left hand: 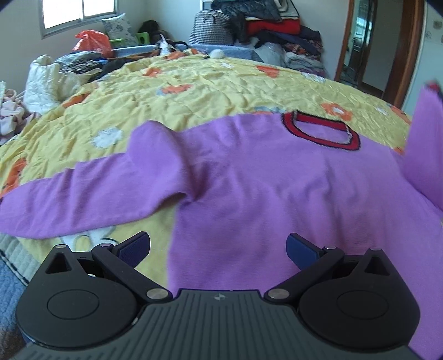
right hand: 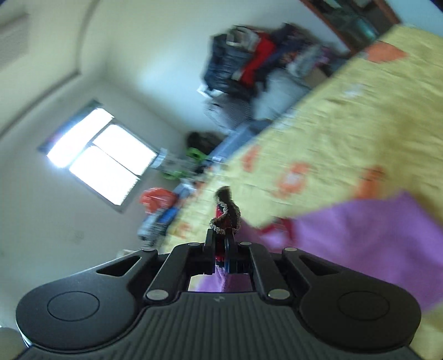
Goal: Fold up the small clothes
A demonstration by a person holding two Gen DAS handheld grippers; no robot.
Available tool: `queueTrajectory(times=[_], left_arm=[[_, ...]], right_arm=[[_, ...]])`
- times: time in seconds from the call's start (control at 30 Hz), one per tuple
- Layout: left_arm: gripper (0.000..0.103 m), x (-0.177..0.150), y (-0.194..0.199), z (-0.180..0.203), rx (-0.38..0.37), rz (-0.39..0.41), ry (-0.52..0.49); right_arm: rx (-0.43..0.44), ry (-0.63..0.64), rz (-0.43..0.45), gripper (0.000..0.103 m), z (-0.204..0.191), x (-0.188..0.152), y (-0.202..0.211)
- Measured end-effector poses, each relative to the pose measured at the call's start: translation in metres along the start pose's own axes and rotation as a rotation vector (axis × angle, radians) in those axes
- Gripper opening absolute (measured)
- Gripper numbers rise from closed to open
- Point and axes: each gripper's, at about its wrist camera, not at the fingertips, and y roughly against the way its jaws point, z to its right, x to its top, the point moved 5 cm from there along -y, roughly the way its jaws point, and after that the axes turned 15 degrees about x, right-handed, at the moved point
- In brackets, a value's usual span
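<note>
A purple sweater [left hand: 263,180] with a red and black collar [left hand: 321,130] lies flat on the yellow flowered bedspread [left hand: 193,91]. Its left sleeve [left hand: 83,199] stretches out to the left. My left gripper [left hand: 218,246] hovers open over the sweater's lower hem, with nothing between its fingers. At the right edge the other sleeve [left hand: 423,144] is lifted off the bed. In the right wrist view my right gripper [right hand: 221,241] is shut on that sleeve's red and black cuff [right hand: 225,218], and purple cloth [right hand: 360,238] trails down to the right. This view is blurred.
A tall pile of clothes [left hand: 263,25] stands at the far side of the bed. A white quilted bundle [left hand: 44,80] and an orange plastic bag [left hand: 92,43] sit at the left. A doorway [left hand: 360,47] opens at the back right.
</note>
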Motion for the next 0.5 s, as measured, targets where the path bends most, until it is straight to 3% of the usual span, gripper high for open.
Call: queueTrajectory(times=[0.13,0.3,0.4,0.5], left_arm=[[0.103,0.005,0.003,-0.016,0.015,0.014,0.026],[0.103,0.004,0.002,-0.026,0.024,0.008,0.031],[0.103,0.001,0.000,-0.028,0.042,0.000,0.017],[0.103,0.000,-0.002,-0.031,0.050,-0.007,0.018]], right_arm=[[0.000,0.058,-0.051,0.005,-0.029,-0.025,-0.053],[-0.091,0.077,-0.171,0.005,-0.006,-0.097,-0.115],[-0.079,0.032,-0.208,0.005,0.004,-0.129,-0.139],[-0.057,0.056,-0.206,0.005,-0.005,-0.138,-0.152]])
